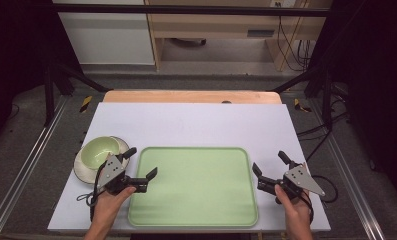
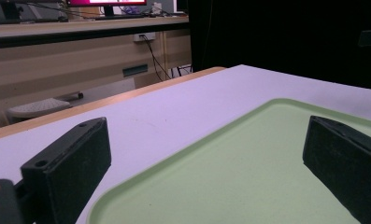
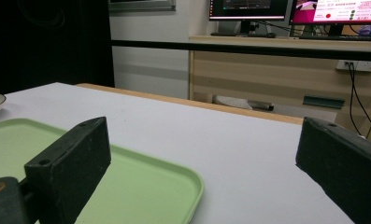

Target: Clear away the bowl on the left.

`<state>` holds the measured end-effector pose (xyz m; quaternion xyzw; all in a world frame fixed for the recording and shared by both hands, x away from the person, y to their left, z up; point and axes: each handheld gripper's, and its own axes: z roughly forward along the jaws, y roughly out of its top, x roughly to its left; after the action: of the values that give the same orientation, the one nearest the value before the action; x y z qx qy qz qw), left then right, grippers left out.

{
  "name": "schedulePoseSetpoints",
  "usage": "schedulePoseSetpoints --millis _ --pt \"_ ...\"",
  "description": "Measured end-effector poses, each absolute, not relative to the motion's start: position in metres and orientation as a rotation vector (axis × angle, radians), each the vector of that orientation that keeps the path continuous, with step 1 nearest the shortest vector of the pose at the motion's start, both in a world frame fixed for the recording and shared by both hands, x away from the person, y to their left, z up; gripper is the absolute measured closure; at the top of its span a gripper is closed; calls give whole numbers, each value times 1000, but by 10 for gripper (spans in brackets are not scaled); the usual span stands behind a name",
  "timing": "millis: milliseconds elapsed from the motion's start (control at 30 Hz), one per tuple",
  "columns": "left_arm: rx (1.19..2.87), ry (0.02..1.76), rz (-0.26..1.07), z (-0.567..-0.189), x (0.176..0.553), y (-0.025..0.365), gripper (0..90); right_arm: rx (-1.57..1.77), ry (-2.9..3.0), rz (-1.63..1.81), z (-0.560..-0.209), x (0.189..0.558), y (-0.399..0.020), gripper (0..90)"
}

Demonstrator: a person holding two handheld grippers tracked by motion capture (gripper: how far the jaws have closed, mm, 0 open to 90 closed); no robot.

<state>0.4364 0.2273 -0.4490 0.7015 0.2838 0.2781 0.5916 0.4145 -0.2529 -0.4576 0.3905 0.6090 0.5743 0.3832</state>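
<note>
So there's a pale green tray sitting flat near the front edge of the counter, which has a white sheet over it with a strip of bare wood along the far edge. Just off the tray's left side is a light green bowl resting on a white saucer, upright and looks empty as far as I can tell from up there.

The left hand-held gripper hovers at the tray's left rim with its jaws spread wide, one jaw toward the bowl and the other over the tray's edge. In the left gripper view the tray's corner runs between the two black jaws and nothing is pinched. The person's left hand wraps the handle from below.

The right hand-held gripper sits just beside the tray's right edge, over the white sheet, jaws also spread and holding nothing. The right hand grips it from the bottom.
</note>
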Motion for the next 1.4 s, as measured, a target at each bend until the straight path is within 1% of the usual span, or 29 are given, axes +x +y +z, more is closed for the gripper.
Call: schedulePoseSetpoints --millis 400,500,833,967,1100,1400 --pt "1611 686 662 -444 434 237 20 976 1551 1481 -456 416 -250 38" --pt "1605 694 643 -443 434 240 28 995 1545 1485 -456 415 -249 40" --pt "1602 737 662 -440 434 249 44 1053 1532 1463 -457 415 -246 40" --pt "1600 752 681 -434 433 255 43 1059 1531 1467 -457 417 -244 35" --pt "1589 782 758 -424 429 264 51 1057 1546 1461 -457 416 -241 35" --pt "1536 820 805 -408 427 288 50 1062 1550 1472 -457 416 -240 35"
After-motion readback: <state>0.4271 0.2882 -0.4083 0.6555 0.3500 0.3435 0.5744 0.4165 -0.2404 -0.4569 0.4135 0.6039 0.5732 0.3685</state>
